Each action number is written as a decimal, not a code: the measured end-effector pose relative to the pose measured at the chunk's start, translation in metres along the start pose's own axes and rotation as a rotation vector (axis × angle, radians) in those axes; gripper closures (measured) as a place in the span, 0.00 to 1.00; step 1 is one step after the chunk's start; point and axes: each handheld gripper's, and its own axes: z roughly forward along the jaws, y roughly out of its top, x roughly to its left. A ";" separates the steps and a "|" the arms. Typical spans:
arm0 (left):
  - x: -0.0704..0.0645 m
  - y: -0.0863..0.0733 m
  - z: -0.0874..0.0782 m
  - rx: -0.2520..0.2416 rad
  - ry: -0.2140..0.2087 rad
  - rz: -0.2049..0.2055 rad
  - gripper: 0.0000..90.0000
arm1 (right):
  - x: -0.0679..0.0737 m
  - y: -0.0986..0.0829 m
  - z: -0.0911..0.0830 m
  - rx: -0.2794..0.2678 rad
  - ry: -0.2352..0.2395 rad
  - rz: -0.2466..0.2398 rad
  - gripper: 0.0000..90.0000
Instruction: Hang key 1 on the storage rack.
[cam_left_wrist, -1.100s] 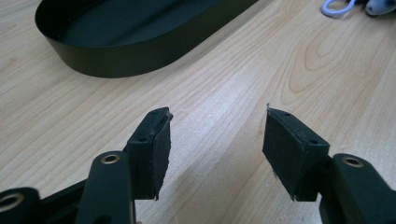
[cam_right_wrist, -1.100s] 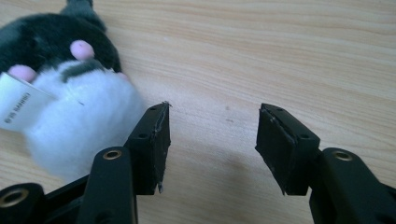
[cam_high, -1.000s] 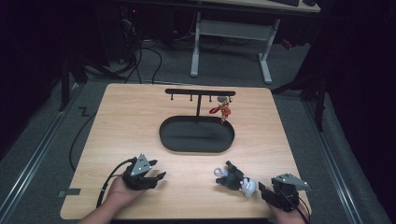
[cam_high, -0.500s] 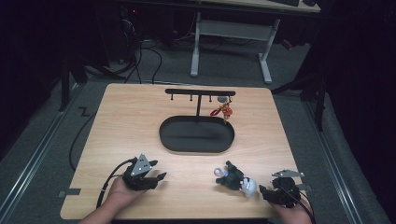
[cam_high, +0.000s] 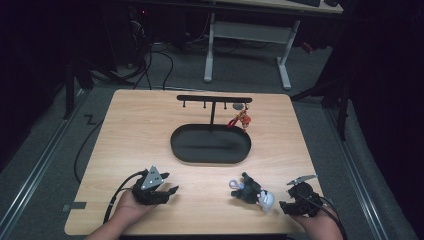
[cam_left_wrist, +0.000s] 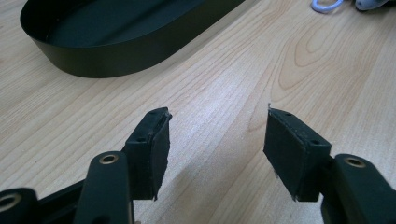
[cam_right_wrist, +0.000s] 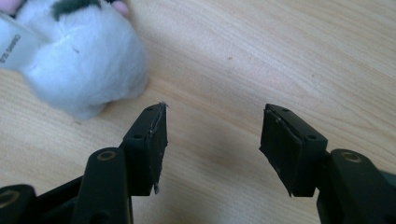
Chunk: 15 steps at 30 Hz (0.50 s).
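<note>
Obstacles we count on the table (cam_high: 130, 130): black oval tray (cam_high: 210, 144) at centre; hook rack (cam_high: 213, 99) rising at its 12 o'clock edge, with a red charm (cam_high: 240, 120) hanging toward 1 o'clock; plush toy (cam_high: 252, 191) at 5 o'clock. We see bare wood at 9 and 3 o'clock, and between tray and toy.

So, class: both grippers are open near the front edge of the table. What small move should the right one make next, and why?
Probably ease the right gripper left toward the plush keychain. Its jaws stand open and empty, and the white plush end lies just off its left jaw. The hanger rack already holds one red charm and has free pegs, which suggests hanging comes next.
</note>
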 end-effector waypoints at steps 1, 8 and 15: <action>0.000 0.000 0.000 0.001 -0.001 -0.001 0.46 | 0.000 0.001 -0.001 0.012 0.001 -0.010 0.45; 0.000 0.000 0.001 0.002 -0.004 0.003 0.46 | 0.001 0.007 -0.008 0.105 0.026 -0.044 0.40; 0.000 0.000 0.001 0.006 -0.007 0.002 0.46 | 0.007 0.013 -0.011 0.159 0.044 -0.086 0.37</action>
